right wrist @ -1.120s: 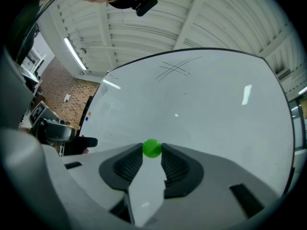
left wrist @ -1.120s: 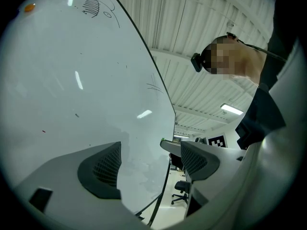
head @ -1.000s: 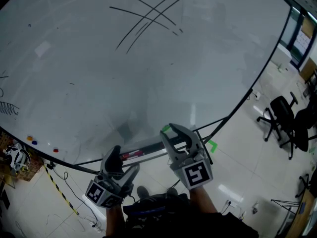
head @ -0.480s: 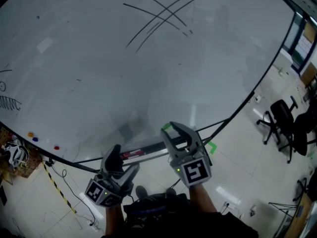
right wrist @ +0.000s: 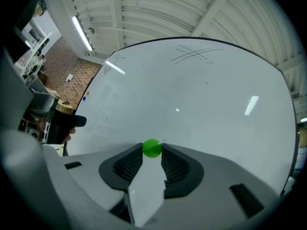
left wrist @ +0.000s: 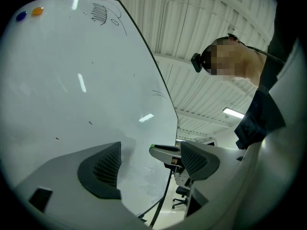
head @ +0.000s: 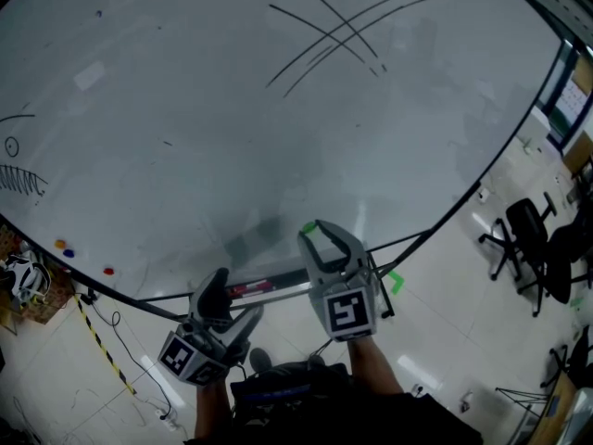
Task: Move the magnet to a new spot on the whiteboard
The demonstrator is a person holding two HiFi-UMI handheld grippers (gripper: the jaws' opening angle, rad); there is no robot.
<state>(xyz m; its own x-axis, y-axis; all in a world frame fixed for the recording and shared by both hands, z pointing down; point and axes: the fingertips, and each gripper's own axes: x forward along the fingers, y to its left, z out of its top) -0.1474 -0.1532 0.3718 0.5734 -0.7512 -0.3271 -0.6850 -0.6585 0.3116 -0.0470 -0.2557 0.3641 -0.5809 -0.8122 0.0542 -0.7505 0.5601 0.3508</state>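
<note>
The right gripper point(right wrist: 152, 151) was clamped on the green magnet point(right wrist: 152, 147) at its jaw tips, near the whiteboard's point(head: 278, 137) lower edge, bare board straight ahead; the left gripper point(left wrist: 151, 159) stood apart, empty

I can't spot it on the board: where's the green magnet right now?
The green magnet is pinched between the fingers of the right gripper, in front of the whiteboard near its lower edge, right of the left gripper.

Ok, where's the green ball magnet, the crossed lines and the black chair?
green magnet point(right wrist: 152, 148): right gripper view, middle of the ball.
crossed lines point(head: 343, 35): head view, where the strokes cross.
black chair point(head: 526, 235): head view, its dark middle.
</note>
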